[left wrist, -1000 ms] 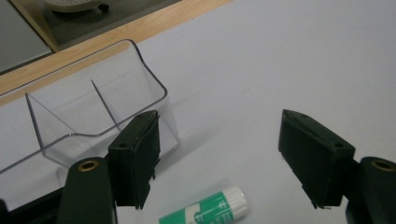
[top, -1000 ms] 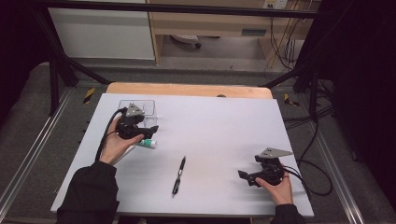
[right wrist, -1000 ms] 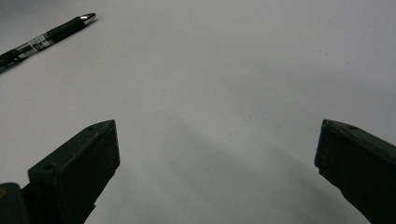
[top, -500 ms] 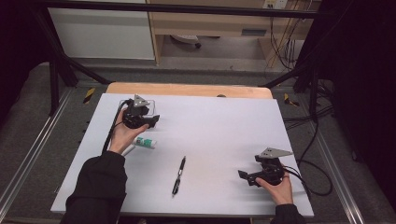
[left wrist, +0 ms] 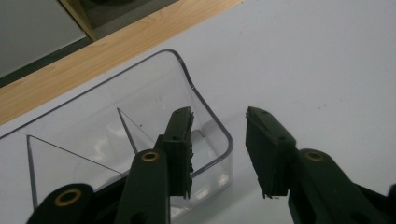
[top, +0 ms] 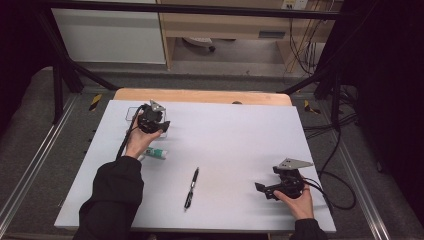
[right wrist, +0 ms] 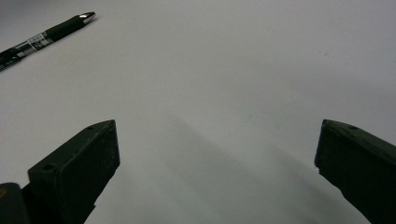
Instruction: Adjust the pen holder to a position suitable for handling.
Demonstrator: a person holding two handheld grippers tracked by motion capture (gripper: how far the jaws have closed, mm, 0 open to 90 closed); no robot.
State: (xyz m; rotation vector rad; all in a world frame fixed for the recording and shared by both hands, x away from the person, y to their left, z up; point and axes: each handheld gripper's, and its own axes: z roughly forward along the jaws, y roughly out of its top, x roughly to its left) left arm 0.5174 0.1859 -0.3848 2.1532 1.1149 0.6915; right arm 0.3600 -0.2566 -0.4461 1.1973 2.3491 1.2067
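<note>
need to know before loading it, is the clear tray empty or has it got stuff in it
Empty: in the left gripper view, the clear tray shows bare dividers and floor, nothing inside.

black pen (top: 191, 181) mid-sheet, small green-and-white tube (top: 156, 153) lying left of it, wooden table edge (top: 202, 96) beyond white sheet (top: 235, 140)

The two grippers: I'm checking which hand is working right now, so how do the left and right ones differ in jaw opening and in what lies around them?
The left gripper has its jaws fairly close together, just closing, astride the wall of the clear container; the right gripper has its jaws spread wide with only bare white table between them. The left sits near the table's far edge, the right near the front edge, with the pen farther off. Both have black jaws, and neither visibly grips anything.
</note>
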